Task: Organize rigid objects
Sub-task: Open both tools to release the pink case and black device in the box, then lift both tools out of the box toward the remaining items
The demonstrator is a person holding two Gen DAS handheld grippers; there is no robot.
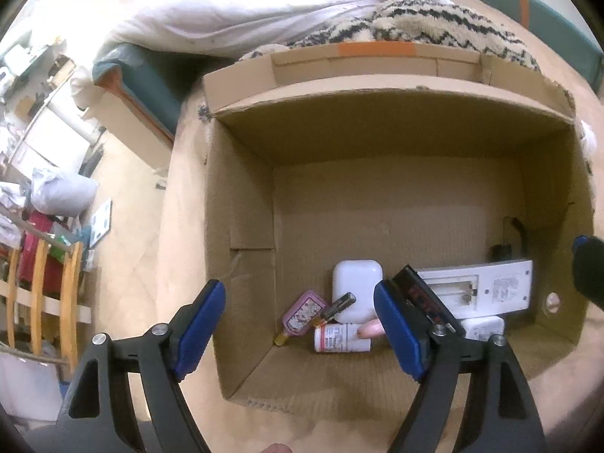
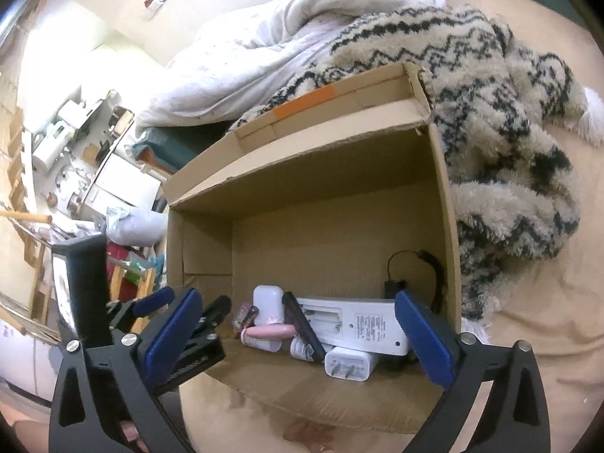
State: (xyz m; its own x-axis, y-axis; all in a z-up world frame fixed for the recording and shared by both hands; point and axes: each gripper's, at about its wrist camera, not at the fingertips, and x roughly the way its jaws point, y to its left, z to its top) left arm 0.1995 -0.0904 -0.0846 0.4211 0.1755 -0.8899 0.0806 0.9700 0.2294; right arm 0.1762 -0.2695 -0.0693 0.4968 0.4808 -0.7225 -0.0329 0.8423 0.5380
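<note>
Bright, washed-out glare fills the upper left of both views. The box interior is dimmer and shadowed. Fisheye bending and black corners ring the soft, slightly blurred edges.

Both wrist views close above, angled down, sharing the cardboard box interior

The cardboard box looked matt and rough, its corrugated edges torn in spots, with a strip of smooth orange tape on its far flap. Inside it, the white earbud case and the white remote seemed smooth, slightly glossy plastic. Behind the box lay a shaggy patterned blanket of rough pile and a soft white quilt. Beside the box, the blue gripper pads looked matt, held by shiny metal bolts.
</note>
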